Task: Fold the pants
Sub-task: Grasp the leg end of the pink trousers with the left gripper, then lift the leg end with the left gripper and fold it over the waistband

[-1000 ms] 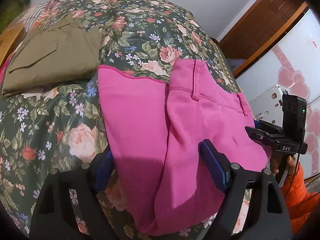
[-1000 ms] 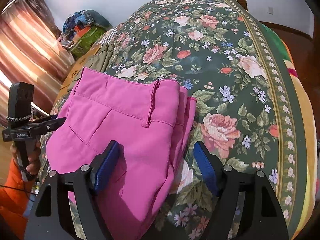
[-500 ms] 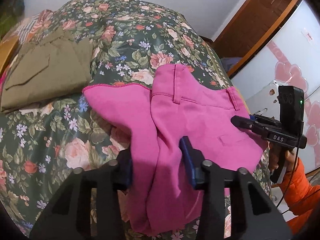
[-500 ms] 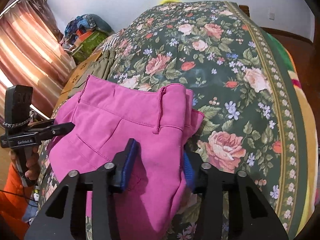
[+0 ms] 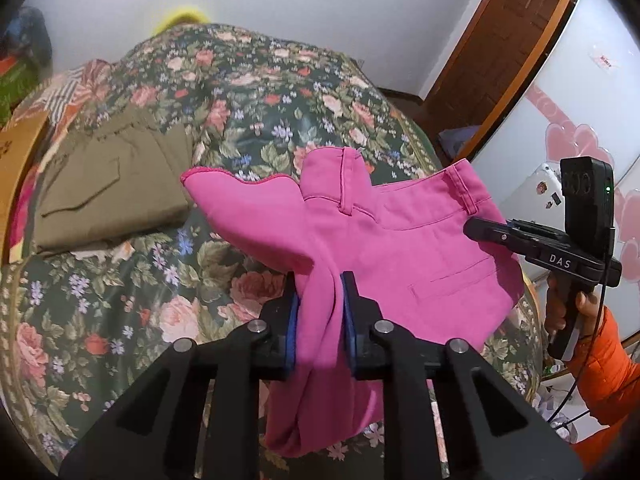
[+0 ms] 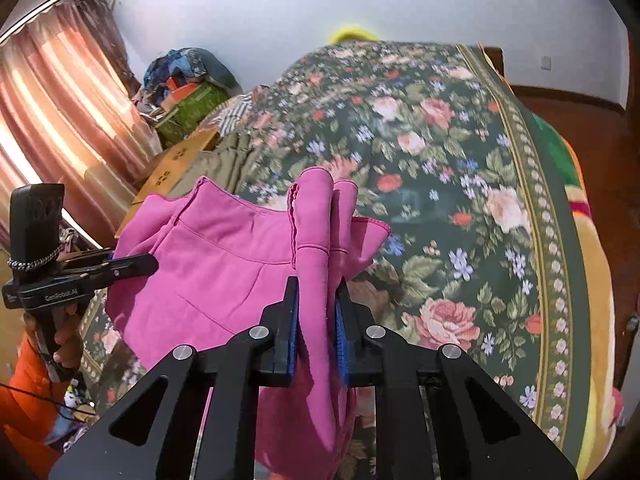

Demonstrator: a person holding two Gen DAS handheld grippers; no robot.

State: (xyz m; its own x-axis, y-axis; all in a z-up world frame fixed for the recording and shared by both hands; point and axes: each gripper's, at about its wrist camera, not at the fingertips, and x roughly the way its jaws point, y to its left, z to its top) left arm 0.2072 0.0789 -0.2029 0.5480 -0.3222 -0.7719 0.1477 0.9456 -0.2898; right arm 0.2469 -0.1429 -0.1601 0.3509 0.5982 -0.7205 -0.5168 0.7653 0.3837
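Observation:
The folded pink pants [image 5: 384, 240] hang lifted above the floral bed [image 5: 256, 92]. My left gripper [image 5: 319, 312] is shut on a bunched fold at their near edge. My right gripper [image 6: 316, 312] is shut on another fold of the pink pants [image 6: 224, 264] near the waistband end. In the left wrist view the right gripper [image 5: 496, 236] shows at the pants' right edge. In the right wrist view the left gripper [image 6: 120, 268] shows at their left edge. The fabric sags between the two grips.
Folded olive pants [image 5: 108, 192] lie on the bed's left, also in the right wrist view [image 6: 236, 152]. A cardboard box [image 6: 180, 160] and piled items [image 6: 188, 92] stand by the curtain. A white cabinet with pink hearts [image 5: 580, 128] and a wooden door [image 5: 496, 44] are at the right.
Both grippers closed on the pink pants and lifted them off the bed; the fabric now bunches and hangs between them.

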